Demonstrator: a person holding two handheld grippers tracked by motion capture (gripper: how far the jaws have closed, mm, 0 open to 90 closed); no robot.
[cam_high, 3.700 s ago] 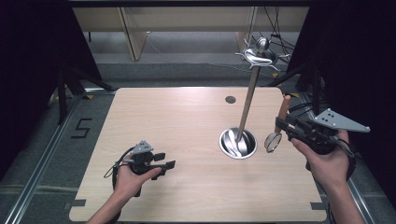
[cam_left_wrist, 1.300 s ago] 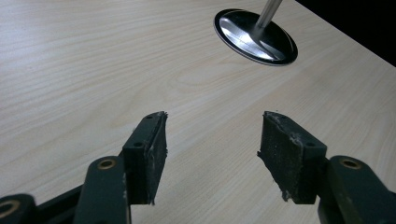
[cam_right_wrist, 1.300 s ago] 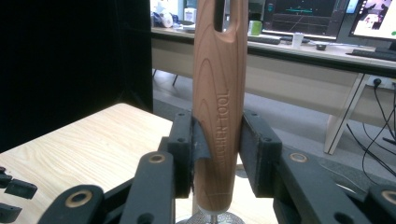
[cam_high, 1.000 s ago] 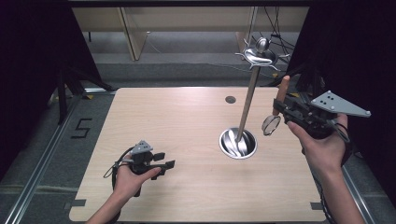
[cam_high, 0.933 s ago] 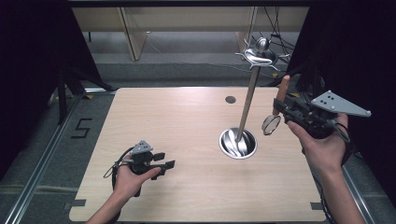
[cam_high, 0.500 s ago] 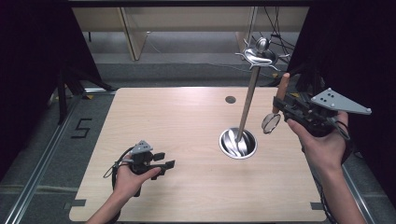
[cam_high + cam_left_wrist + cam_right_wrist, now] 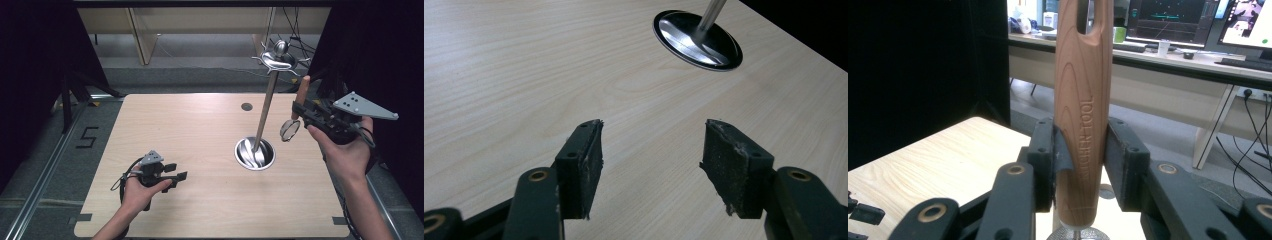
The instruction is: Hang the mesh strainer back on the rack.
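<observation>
A metal utensil stand (image 7: 266, 100) rises from a round shiny base (image 7: 255, 153) on the wooden table (image 7: 200, 140); hooks ring its top (image 7: 278, 59). My right gripper (image 7: 301, 111) hovers right of the pole, shut on a small strainer's wooden handle (image 7: 1083, 110). The handle (image 7: 302, 92) points up and the mesh head (image 7: 289, 129) hangs below the jaws. My left gripper (image 7: 179, 177) rests low over the table's near left, open and holding nothing. In the left gripper view its pads (image 7: 586, 162) stand wide apart, with the stand's base (image 7: 698, 40) farther off.
A small dark round hole (image 7: 246, 106) lies near the table's far edge. Black curtains flank both sides. Wooden furniture and cables stand on the floor behind the table. A floor mark "5" (image 7: 88, 136) sits left of the table.
My right gripper has risen with the strainer and drifted slightly toward the top of the stand. The left gripper has not moved.
</observation>
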